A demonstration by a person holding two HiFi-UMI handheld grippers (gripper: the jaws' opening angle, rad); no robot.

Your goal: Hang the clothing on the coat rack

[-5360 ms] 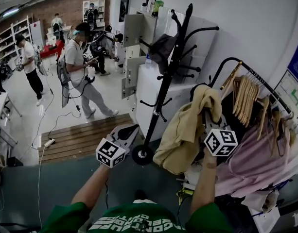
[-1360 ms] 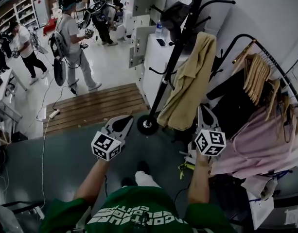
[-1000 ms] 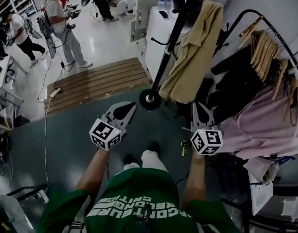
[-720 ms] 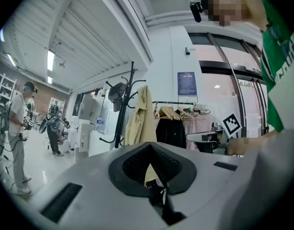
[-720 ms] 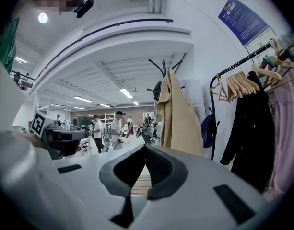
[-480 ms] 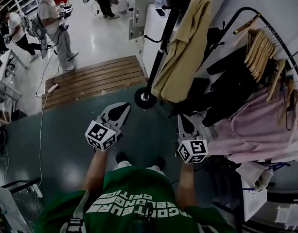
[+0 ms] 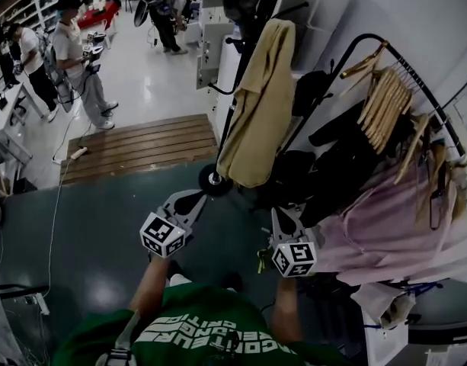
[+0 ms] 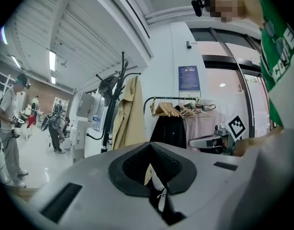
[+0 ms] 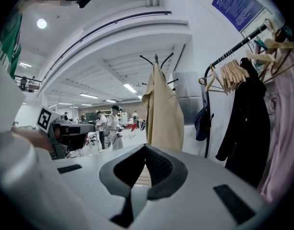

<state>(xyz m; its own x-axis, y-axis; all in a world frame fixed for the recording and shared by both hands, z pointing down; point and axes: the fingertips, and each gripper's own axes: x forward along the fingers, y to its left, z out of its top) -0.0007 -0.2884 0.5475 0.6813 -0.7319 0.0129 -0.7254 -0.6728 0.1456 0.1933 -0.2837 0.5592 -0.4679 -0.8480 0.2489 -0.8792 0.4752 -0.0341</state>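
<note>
Tan coat (image 7: 256, 105) hanging on coat rack (image 7: 212, 180) | left gripper (image 7: 193, 197), right gripper (image 7: 281, 210) fingers sitting closed, empty | risk: coat sliding off hook if seated shallowly, unsupported

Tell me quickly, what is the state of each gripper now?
Left gripper: closed, holding nothing.
Right gripper: closed, holding nothing.
</note>
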